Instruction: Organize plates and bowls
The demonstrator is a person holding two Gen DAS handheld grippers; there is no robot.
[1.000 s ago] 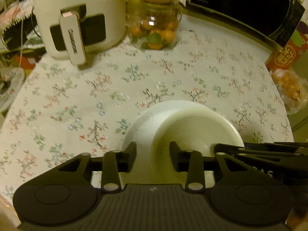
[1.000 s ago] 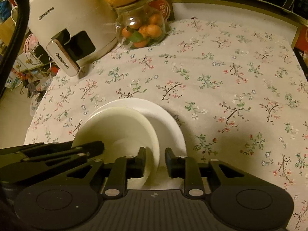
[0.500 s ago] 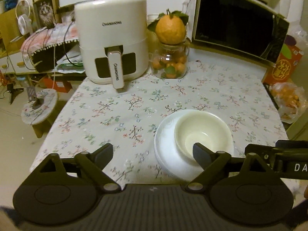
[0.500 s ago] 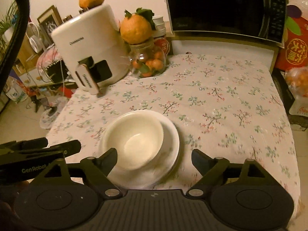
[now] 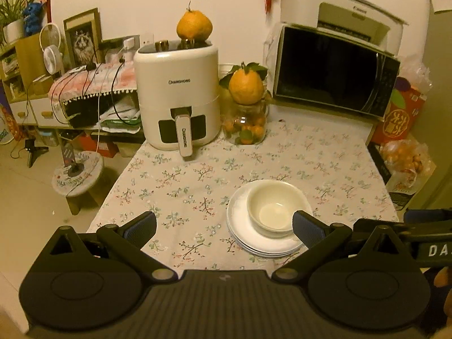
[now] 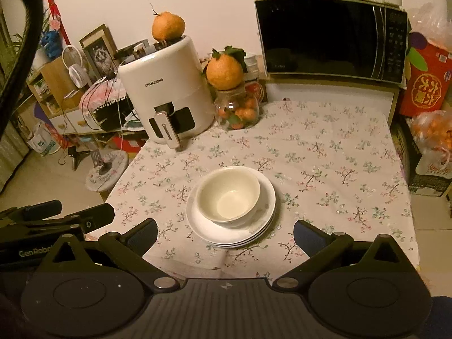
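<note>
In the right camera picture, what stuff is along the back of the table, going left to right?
Air fryer → jar of oranges → microwave → red box

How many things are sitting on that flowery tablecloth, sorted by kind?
Bowl: 1
Plates, stacked under the bowl: 3 rims show
Air fryer: 1
Glass jar of small oranges: 1
Large oranges, one on the jar and one on the air fryer: 2
Total: 8
</note>
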